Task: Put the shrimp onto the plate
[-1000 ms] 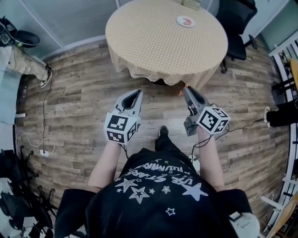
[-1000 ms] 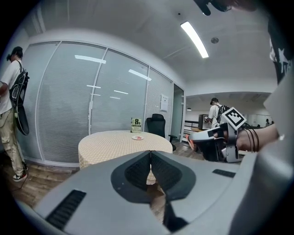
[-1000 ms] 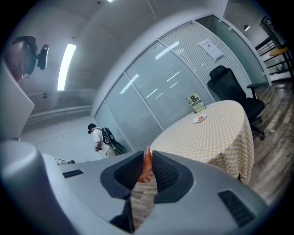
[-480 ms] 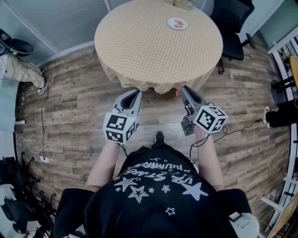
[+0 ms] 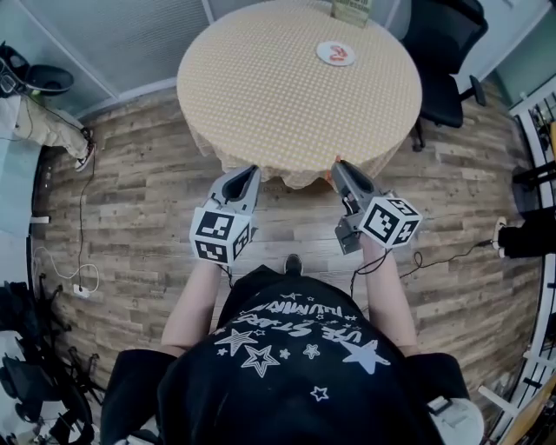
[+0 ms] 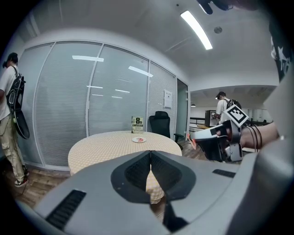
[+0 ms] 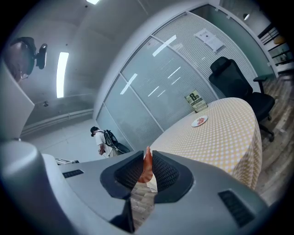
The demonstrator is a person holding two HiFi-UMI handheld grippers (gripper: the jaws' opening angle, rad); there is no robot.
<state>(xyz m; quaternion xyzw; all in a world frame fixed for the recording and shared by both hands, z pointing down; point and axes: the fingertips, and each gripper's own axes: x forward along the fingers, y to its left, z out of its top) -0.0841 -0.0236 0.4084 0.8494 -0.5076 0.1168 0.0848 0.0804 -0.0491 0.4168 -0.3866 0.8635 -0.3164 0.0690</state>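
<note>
An orange shrimp (image 7: pixel 147 167) is pinched between the jaws of my right gripper (image 7: pixel 147 170), which is shut on it; its orange tip (image 5: pixel 336 160) shows at the gripper's nose in the head view. My right gripper (image 5: pixel 340 169) hangs at the near edge of the round table (image 5: pixel 287 96). A small white plate (image 5: pixel 335 53) with something red on it lies at the table's far right, also seen as the plate (image 7: pixel 199 121) and the plate (image 6: pixel 138 140). My left gripper (image 5: pixel 241 179) is shut and empty, beside the right one.
A sign card (image 5: pixel 351 10) stands behind the plate. A black office chair (image 5: pixel 441 61) is at the table's right. A person with a backpack (image 6: pixel 10 114) stands at the left by the glass wall. Cables (image 5: pixel 61 269) lie on the wood floor.
The table has come closer: both grippers now reach its near edge, where a second ago they hung over the floor short of it. The shrimp stays held.
</note>
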